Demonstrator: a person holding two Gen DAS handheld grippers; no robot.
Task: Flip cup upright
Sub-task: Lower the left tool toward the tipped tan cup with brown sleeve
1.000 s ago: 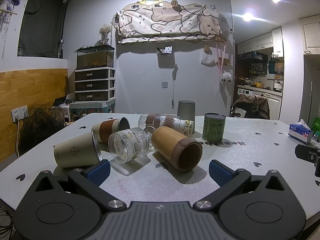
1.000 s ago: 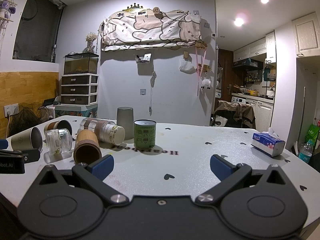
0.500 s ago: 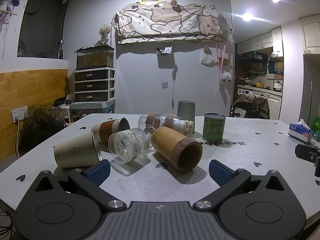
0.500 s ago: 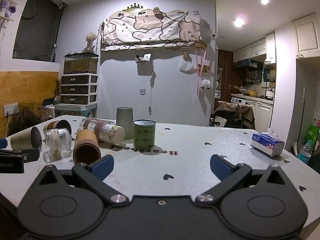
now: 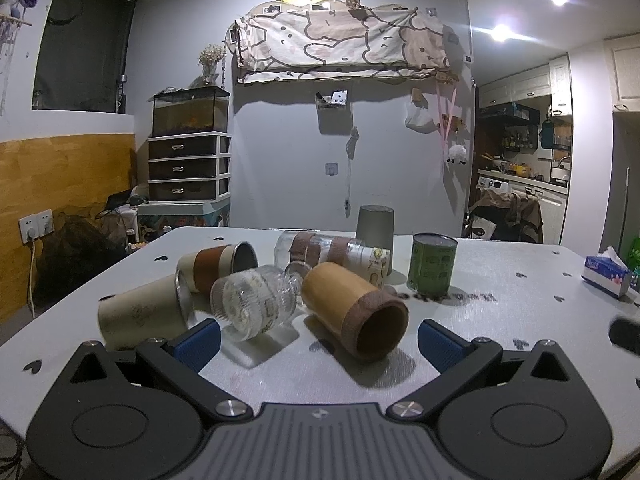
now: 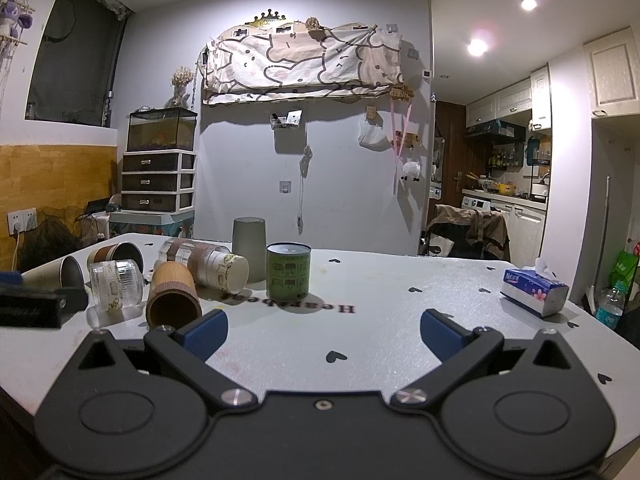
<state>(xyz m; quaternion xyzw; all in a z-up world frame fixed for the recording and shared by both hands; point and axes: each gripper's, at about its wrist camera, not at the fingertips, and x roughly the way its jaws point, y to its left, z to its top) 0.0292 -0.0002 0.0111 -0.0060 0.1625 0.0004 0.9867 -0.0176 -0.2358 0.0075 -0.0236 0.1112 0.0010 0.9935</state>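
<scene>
Hovering low, the left gripper is spreading its jaws wide to straddle the bamboo cup lying on its side at 12 o'clock, probably the target; the right gripper is idling, jaws apart, cups at 10 o'clock.

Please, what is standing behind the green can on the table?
Behind the green can, slightly to its left, a grey cup stands upside down on the table. The can and a lying paper cup cover its lower part.
</scene>
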